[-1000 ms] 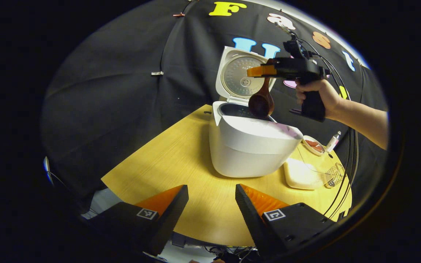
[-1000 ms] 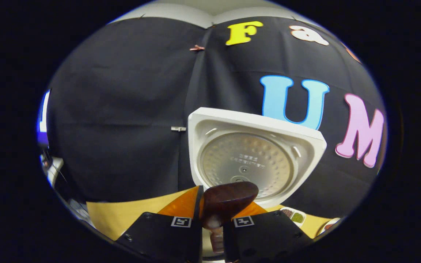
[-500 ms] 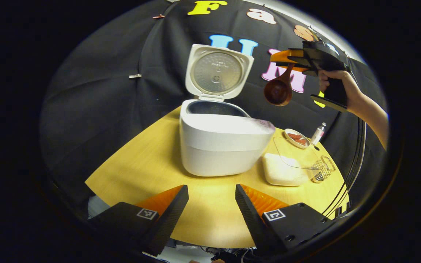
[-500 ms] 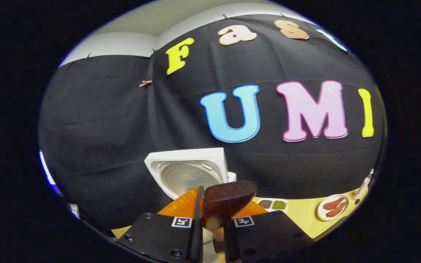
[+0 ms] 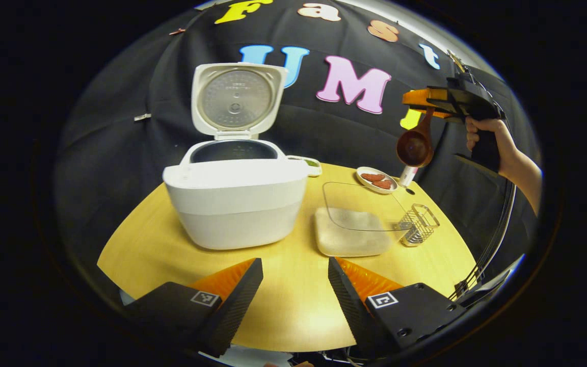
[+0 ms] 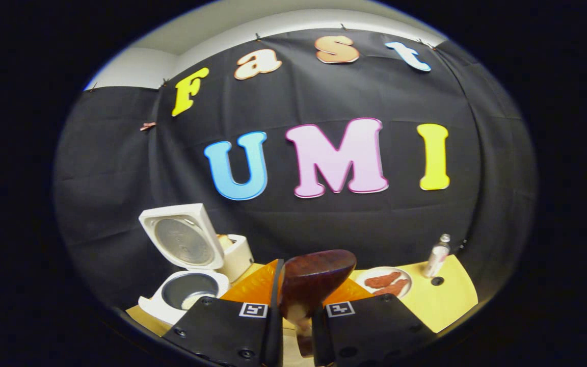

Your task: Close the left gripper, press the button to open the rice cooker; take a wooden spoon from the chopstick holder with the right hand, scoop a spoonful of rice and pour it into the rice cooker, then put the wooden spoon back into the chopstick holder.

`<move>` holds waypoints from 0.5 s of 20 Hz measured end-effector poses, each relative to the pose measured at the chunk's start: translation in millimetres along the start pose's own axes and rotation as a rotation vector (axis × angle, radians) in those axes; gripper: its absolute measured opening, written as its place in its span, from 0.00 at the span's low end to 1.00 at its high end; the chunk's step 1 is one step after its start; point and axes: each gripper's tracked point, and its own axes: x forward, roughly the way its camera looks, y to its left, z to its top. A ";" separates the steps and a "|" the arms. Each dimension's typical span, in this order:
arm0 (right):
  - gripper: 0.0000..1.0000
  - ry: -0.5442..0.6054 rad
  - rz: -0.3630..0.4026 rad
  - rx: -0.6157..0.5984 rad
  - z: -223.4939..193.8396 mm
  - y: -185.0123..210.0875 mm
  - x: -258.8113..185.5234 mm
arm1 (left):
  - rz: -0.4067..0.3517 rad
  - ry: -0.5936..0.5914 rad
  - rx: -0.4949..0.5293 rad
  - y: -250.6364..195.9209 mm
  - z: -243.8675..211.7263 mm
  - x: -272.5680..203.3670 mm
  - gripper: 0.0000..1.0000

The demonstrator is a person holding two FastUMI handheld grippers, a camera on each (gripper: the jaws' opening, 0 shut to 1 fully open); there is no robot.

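From my left tool (image 5: 293,285), whose jaws stand apart with nothing between them, I look over the round yellow wooden counter (image 5: 171,239). Farthest left on it stands the white rice cooker (image 5: 235,204), its lid (image 5: 235,97) swung fully upright so the dimpled metal inner plate faces me and the dark inner pot (image 5: 232,151) lies open to view. Just right of the cooker sits a clear glass dish of white rice (image 5: 352,234), and touching or nearly touching its right end is a small wire-mesh chopstick holder (image 5: 418,224). Behind the dish I see a small white plate with reddish pieces (image 5: 375,179) and a slim white bottle (image 5: 406,176).

Farther right, well above the counter, a hand (image 5: 487,137) grips the right tool (image 5: 428,102), and the dark brown wooden spoon (image 5: 415,145) hangs from it by its handle, round bowl lowest. I cannot tell whether any rice lies in it.

In the right gripper view, the cooker (image 6: 186,285) is low on the left with pale contents in its pot. My right tool (image 6: 296,300) is clamped on the spoon's handle, both fingers pressing it, and the glossy, reddish-brown back of the spoon bowl (image 6: 316,278) rises just beyond the fingertips. Right of it are the plate (image 6: 385,280) and bottle (image 6: 436,255).
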 end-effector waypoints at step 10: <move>0.27 0.086 -0.201 0.120 -73.3 -125.0 -23.2 | -0.031 0.033 0.071 -56.7 6.5 17.1 0.90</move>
